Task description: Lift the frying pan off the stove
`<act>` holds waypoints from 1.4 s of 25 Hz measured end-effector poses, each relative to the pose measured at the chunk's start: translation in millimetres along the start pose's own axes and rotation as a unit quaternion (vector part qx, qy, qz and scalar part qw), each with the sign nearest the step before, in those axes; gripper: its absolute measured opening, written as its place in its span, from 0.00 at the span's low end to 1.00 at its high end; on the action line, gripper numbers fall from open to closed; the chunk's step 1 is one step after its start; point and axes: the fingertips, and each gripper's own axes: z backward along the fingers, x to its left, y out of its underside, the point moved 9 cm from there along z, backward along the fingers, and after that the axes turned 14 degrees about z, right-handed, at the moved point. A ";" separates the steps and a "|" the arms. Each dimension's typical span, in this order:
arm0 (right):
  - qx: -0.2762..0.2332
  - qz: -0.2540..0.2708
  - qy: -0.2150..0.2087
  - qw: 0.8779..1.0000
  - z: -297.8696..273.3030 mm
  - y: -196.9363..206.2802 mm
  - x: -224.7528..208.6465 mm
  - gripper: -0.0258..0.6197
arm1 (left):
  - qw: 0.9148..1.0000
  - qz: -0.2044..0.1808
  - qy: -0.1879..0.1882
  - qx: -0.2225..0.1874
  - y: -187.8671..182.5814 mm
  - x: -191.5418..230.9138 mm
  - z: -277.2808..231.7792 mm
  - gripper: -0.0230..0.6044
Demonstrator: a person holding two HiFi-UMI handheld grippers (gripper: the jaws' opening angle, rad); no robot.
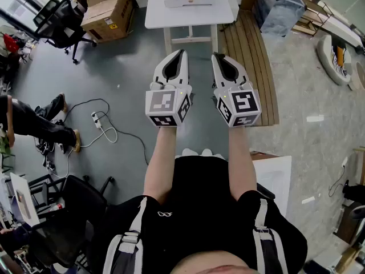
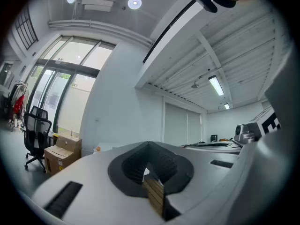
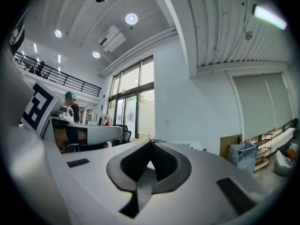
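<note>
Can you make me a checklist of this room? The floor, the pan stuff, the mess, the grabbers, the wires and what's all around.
Surface: gray floor; a white table stands ahead.
Job's things: nothing seen; no frying pan or stove in any view.
Clutter: cardboard boxes, a black office chair, a gray bag.
Grippers: left gripper and right gripper both shut and empty, held side by side above the floor.
Cables: a power strip and a looping cable lie on the floor.
Surroundings: a wooden platform beside the table, tall windows, another person's legs at the left.
</note>
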 end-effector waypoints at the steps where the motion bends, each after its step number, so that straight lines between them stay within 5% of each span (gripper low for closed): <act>1: 0.001 0.001 0.001 1.000 0.5 -0.1 1.1 0.04 | 1.000 0.001 -0.001 0.000 0.1 1.5 1.8 0.04; 19: 0.003 -0.028 0.050 0.998 -7.6 4.6 41.4 0.04 | 0.999 0.038 -0.008 -0.019 -10.2 59.9 40.2 0.04; 27: -0.021 -0.031 0.076 0.996 -20.2 -10.6 48.4 0.04 | 0.998 0.046 0.024 -0.045 -35.3 79.0 49.6 0.04; 35: -0.031 -0.045 0.087 0.995 -41.7 0.7 26.3 0.04 | 0.998 0.044 0.006 -0.054 -37.8 105.5 43.4 0.04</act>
